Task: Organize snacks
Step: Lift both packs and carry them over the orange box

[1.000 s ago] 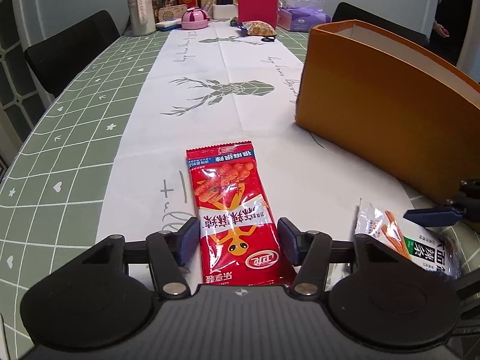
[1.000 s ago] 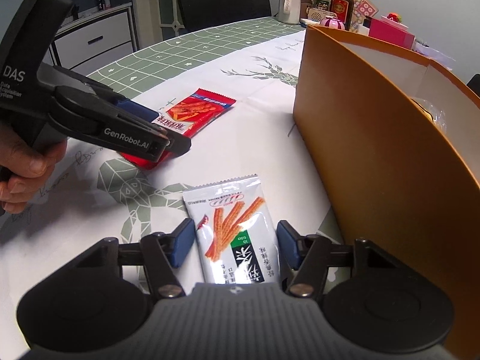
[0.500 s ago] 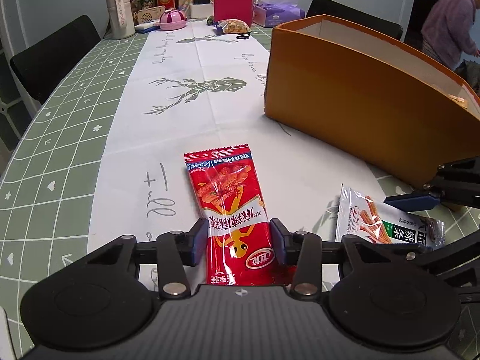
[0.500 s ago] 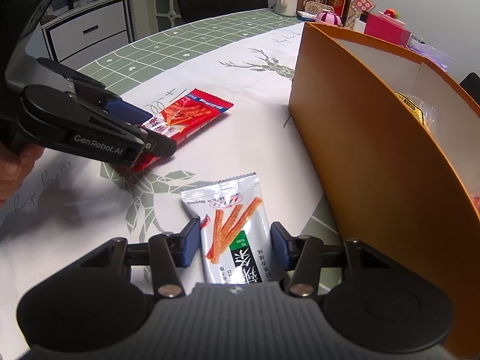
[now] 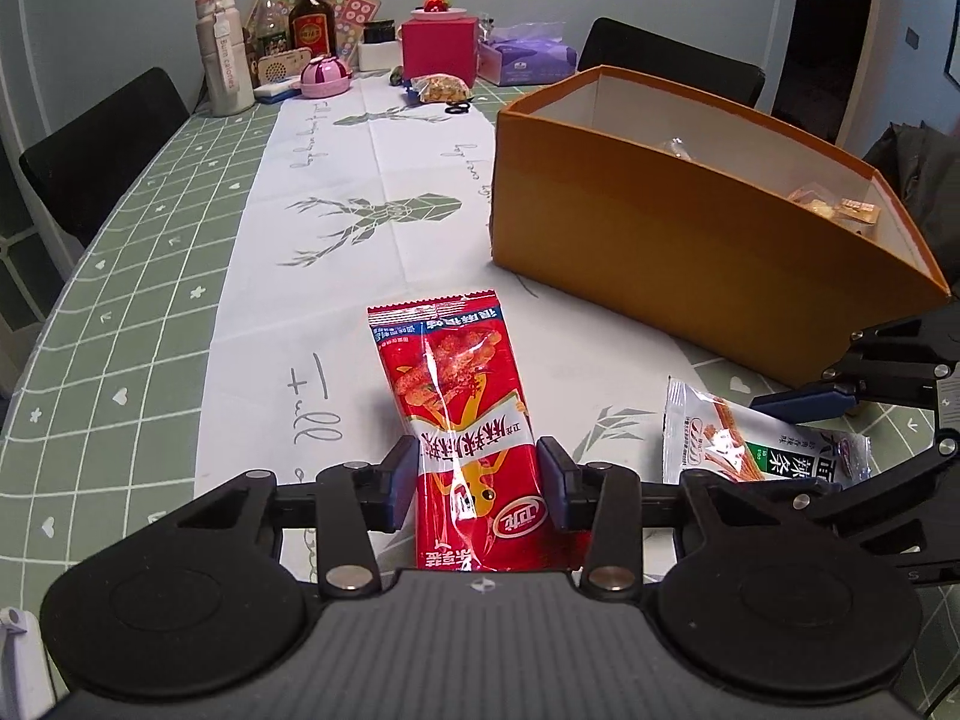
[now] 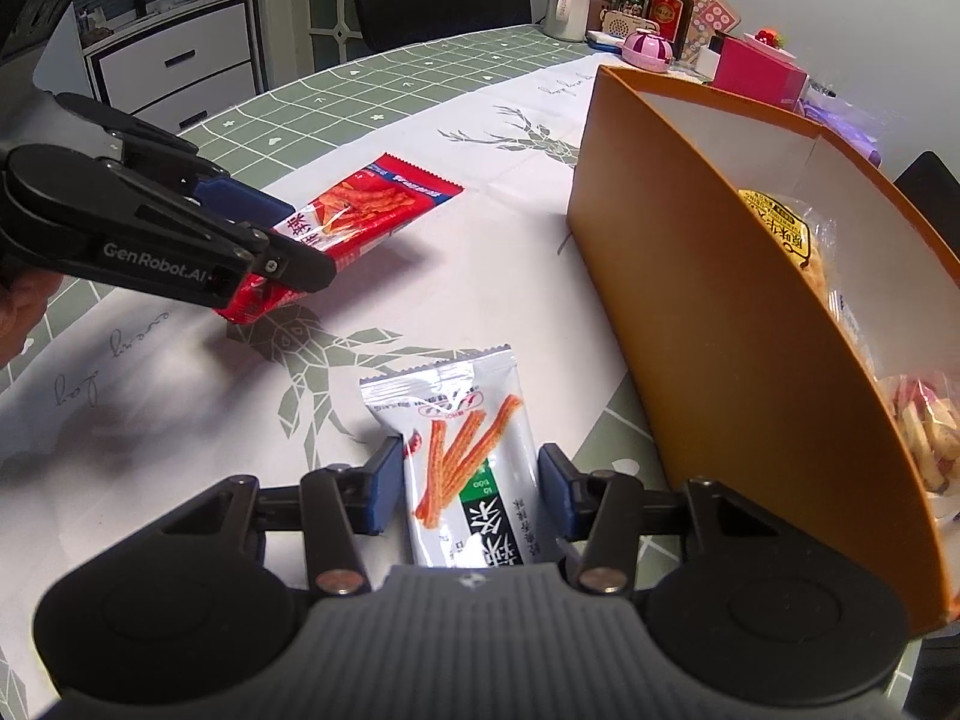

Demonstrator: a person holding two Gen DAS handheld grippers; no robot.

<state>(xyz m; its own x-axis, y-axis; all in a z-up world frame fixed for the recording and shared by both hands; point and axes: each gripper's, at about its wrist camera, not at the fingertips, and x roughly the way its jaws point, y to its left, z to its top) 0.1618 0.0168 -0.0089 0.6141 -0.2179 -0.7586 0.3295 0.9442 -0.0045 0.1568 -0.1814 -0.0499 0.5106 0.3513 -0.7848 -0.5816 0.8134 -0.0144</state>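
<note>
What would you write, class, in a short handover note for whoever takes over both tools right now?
Left tool: shut on the red snack pack, lifted off the table.
Right tool: shut on the white snack pack.
Both have just closed.
Orange box: beside them, open, some snacks already inside.
Done: both packs gripped.
Left: put both into the box.

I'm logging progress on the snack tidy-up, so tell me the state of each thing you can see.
left claw: just closed, shut on red packet
red packet: gripped, lifted off the table
right claw: just closed, shut on white packet
white packet: gripped at its sides
orange box: open-topped, snacks inside
</note>
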